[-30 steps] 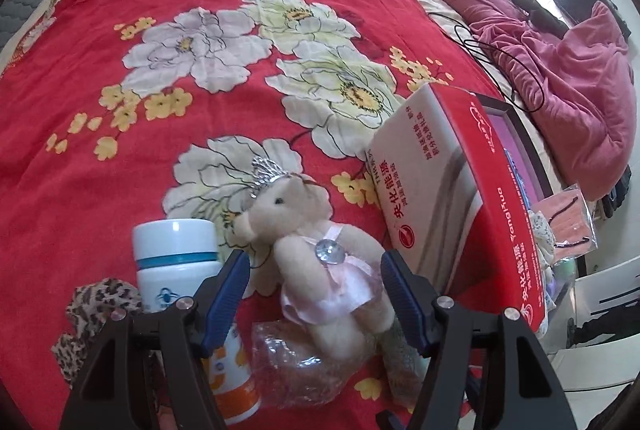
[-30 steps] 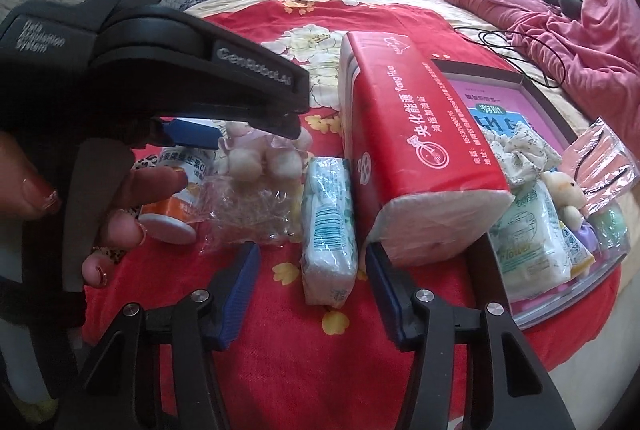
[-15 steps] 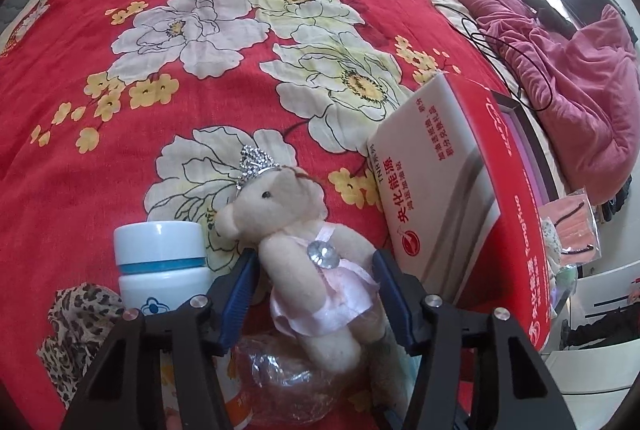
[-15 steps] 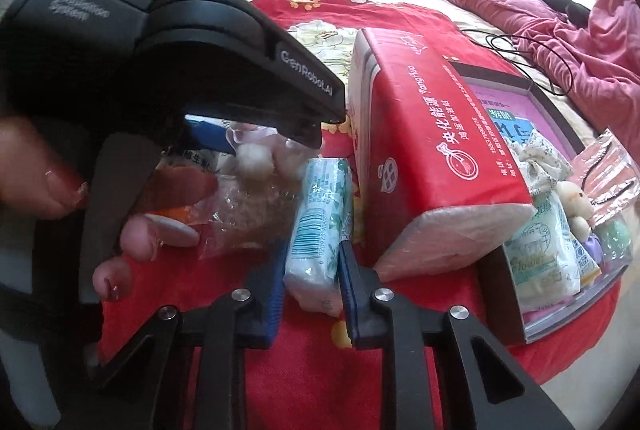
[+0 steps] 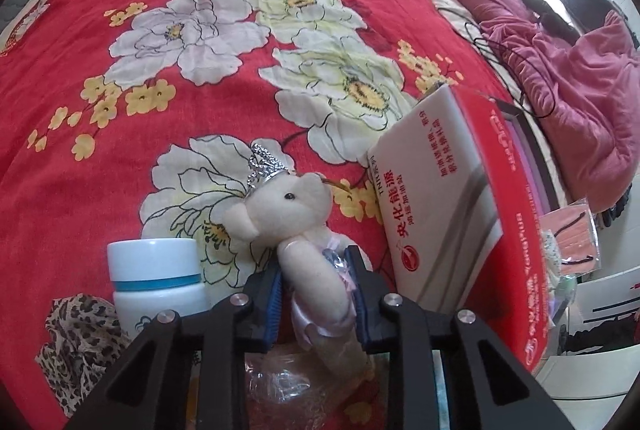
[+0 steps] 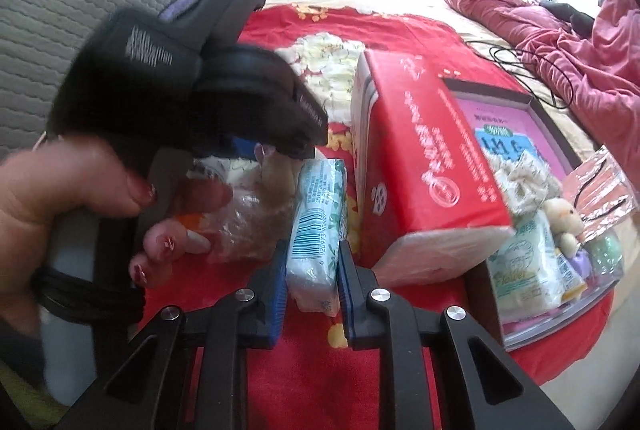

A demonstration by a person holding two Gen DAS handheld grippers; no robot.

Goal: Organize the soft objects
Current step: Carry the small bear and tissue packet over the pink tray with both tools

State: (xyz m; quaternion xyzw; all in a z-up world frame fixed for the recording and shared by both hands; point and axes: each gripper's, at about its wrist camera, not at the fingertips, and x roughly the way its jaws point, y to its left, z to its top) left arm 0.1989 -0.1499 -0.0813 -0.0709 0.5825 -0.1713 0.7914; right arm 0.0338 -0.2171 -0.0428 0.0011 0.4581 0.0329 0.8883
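Bedroom scene, everything laid out on a bed with a red flowered bedspread [image 5: 168, 157], pink quilt bunched up at the far right edge. Both tongs have just been closing, and both now have something between the pads. The left gripper [image 5: 318, 294] is clamped on the little plush bear [image 5: 296, 230] with the tiara, squeezing its body, right beside a white bottle [image 5: 156, 278]. The right gripper [image 6: 312, 270] is clamped on a small tissue pack [image 6: 316, 218], lying near the bedspread's near edge, just beside the big red tissue package [image 6: 424, 165].

So I'd say we're at the grab step, both picks made, nothing lifted yet. The open box [image 6: 556, 133] at the right edge already holds soft stuff, so next is probably lifting both and carrying them over the red package into it, without letting the squishy bear slip.
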